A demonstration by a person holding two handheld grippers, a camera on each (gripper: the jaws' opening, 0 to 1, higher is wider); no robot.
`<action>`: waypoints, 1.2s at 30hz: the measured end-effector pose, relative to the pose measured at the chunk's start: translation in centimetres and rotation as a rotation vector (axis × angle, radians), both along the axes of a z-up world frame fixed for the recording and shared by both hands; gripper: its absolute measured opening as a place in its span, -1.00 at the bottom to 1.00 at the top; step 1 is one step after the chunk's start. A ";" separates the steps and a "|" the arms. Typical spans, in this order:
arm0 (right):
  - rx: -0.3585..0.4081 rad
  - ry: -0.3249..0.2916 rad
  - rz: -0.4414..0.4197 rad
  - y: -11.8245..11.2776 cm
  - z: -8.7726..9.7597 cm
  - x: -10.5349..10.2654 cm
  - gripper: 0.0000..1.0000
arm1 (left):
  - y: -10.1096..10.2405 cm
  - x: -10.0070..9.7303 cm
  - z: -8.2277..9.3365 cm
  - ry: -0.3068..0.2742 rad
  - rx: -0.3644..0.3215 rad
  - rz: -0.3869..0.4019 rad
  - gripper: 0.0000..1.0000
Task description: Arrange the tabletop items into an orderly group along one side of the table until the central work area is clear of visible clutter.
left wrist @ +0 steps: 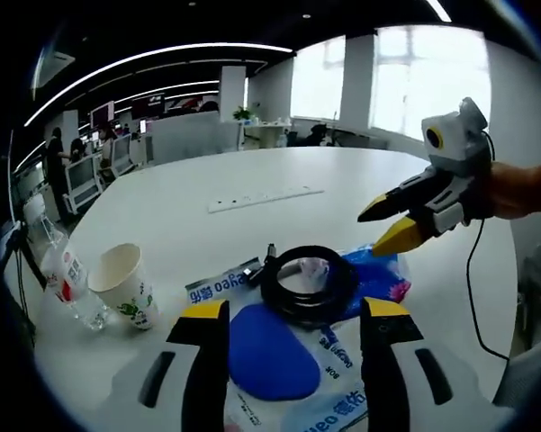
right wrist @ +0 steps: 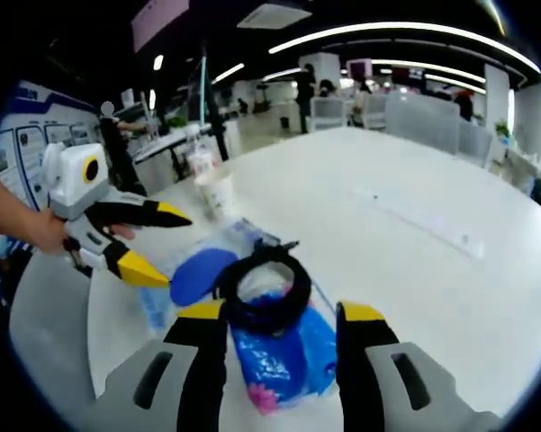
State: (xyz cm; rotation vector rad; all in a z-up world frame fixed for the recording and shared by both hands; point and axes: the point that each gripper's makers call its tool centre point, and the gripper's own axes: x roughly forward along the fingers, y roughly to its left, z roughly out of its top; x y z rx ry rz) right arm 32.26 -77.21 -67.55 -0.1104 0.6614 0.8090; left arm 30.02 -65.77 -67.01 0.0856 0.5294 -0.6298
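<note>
In the left gripper view a bottle (left wrist: pixel 61 274) and cup (left wrist: pixel 124 284) stand at nine o'clock on the table (left wrist: pixel 252 180), while the left tongs (left wrist: pixel 293 337) — spread wide, holding nothing — straddle the packs (left wrist: pixel 270 355) with the cable coil (left wrist: pixel 308 283) dead ahead at twelve. The right tongs (left wrist: pixel 389 225), also open and empty, hover at two o'clock just beside the coil. Both sit about equally near — I judge the coil the next pick, and it has no long axis.

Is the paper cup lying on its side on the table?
No, the paper cup stands upright on the white table, mouth open upward, beside a plastic bottle.
</note>
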 end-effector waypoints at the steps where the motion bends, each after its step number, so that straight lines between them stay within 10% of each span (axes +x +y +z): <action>1: 0.000 0.005 -0.002 0.0 -0.1 0.1 -0.14 | -0.1 0.0 -0.1 0.004 -0.002 -0.001 0.13; 36: -0.002 0.110 -0.108 1.3 -4.3 2.8 -0.60 | -1.0 4.3 -3.4 0.092 0.004 0.046 -0.23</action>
